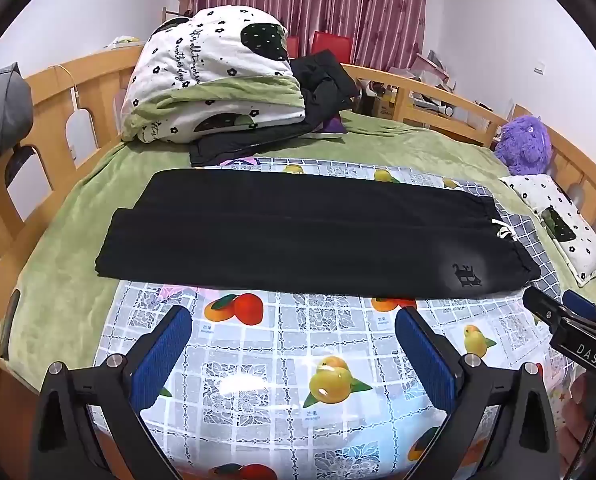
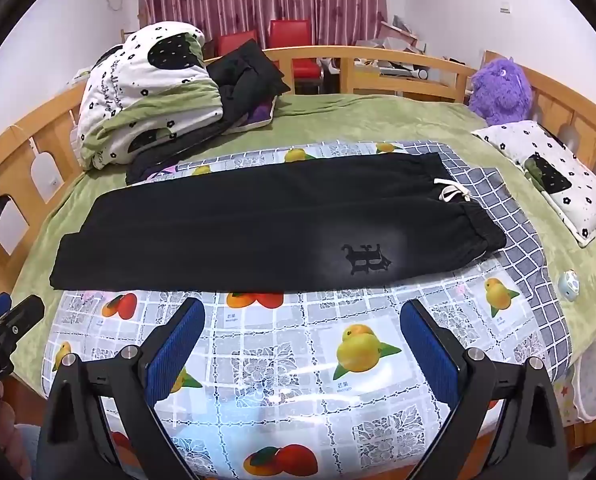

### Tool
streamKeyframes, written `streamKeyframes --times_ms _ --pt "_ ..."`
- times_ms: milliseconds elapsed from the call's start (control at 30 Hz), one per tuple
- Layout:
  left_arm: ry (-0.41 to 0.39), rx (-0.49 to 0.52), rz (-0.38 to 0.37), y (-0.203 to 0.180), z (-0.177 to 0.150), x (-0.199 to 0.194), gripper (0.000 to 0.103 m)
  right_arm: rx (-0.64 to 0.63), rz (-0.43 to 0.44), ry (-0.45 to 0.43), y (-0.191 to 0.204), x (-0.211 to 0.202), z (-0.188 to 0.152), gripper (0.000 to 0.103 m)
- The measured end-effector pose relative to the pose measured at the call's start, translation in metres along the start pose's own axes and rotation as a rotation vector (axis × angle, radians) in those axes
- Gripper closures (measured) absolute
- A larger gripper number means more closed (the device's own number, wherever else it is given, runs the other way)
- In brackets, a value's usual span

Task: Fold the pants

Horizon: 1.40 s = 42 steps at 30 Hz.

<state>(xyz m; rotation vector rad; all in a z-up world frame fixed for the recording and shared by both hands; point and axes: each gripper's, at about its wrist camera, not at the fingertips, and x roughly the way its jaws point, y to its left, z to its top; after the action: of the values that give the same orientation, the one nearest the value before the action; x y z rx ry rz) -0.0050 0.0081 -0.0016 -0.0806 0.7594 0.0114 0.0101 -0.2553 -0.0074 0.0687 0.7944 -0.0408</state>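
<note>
Black pants [image 1: 298,236] lie flat on the fruit-print plastic cloth [image 1: 282,360], legs laid together toward the left, the waistband with its white drawstring [image 1: 503,230] at the right. A dark emblem [image 2: 363,260] marks the near hip. My left gripper [image 1: 294,344] hovers open over the cloth, just short of the pants' near edge, nothing between its blue pads. My right gripper [image 2: 301,338] is likewise open and empty in front of the pants [image 2: 266,224]. Each gripper shows at the edge of the other's view, the right gripper [image 1: 553,312] beside the waistband corner.
A folded floral quilt [image 1: 214,76] and dark clothes [image 1: 321,84] are piled at the back left. A purple plush toy [image 2: 499,88] and a small pillow [image 2: 549,176] sit on the right. Wooden rails [image 1: 66,92] fence the green bed; a small round gadget [image 2: 569,282] lies at the right edge.
</note>
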Motion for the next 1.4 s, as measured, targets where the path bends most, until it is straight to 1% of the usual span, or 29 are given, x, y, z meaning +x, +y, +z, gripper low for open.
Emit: streamKeyframes --times_ms 267,567,600,800,1133,1300,1400 --pt "-0.001 0.000 -0.003 -0.001 -0.001 -0.001 0.001 0.001 0.003 0.002 0.000 -0.003 -0.004 0.006" --pt "0.000 0.000 -0.003 -0.004 -0.003 -0.002 0.001 0.004 0.004 -0.001 0.002 -0.004 0.003 0.006" --pt "0.000 0.001 -0.003 -0.004 -0.002 -0.002 0.001 0.004 0.008 -0.004 0.002 -0.003 -0.002 0.006" --pt "0.001 0.002 -0.004 -0.004 -0.003 -0.003 0.001 -0.016 0.000 -0.004 0.004 0.000 -0.001 0.006" --pt "0.003 0.000 -0.004 -0.004 -0.002 -0.002 0.001 -0.020 -0.002 0.016 0.003 0.002 -0.002 0.006" --pt "-0.002 0.000 -0.009 -0.009 -0.005 -0.002 0.001 -0.023 0.000 -0.013 0.003 0.002 -0.002 0.006" --pt "0.001 0.007 -0.012 -0.012 -0.005 -0.001 0.001 -0.023 0.007 -0.014 0.003 0.004 -0.002 0.006"
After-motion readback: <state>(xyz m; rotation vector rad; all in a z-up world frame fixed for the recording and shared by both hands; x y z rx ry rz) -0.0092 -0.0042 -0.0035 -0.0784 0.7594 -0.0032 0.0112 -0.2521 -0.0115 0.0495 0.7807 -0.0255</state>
